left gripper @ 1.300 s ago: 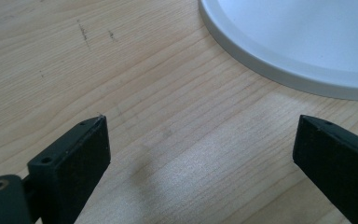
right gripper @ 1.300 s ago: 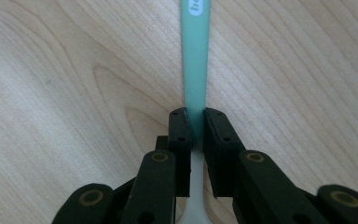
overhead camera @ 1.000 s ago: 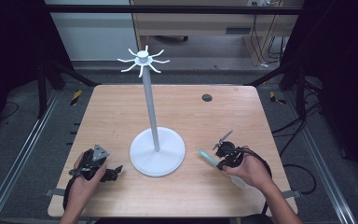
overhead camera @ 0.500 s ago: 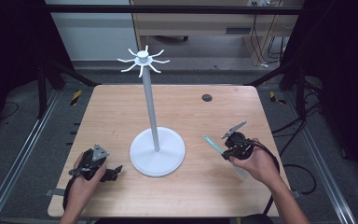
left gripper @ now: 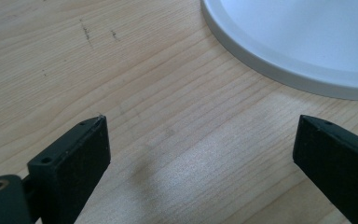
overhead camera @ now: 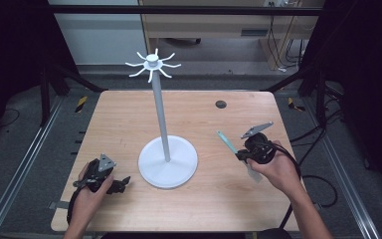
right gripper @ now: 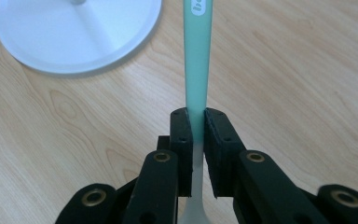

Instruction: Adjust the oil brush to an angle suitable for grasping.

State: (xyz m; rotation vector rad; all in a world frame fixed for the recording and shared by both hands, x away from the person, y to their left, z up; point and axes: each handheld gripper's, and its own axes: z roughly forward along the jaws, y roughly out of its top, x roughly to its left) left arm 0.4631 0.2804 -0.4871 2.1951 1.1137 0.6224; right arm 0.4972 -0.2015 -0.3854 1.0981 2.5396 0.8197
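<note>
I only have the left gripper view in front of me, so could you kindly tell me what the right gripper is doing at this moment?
Observer: The right gripper is shut on a teal toothbrush, clamped along its handle.
Operator: Thank you. Is the brush on the table?
Observer: No, in the high view it is held above the wooden table, right of the white stand.
Operator: What tops that stand?
Observer: A ring of curved hooks on a tall pole.

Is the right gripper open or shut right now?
Shut: the right gripper has its jaws clamped on the teal stick, with no gap showing.
</note>
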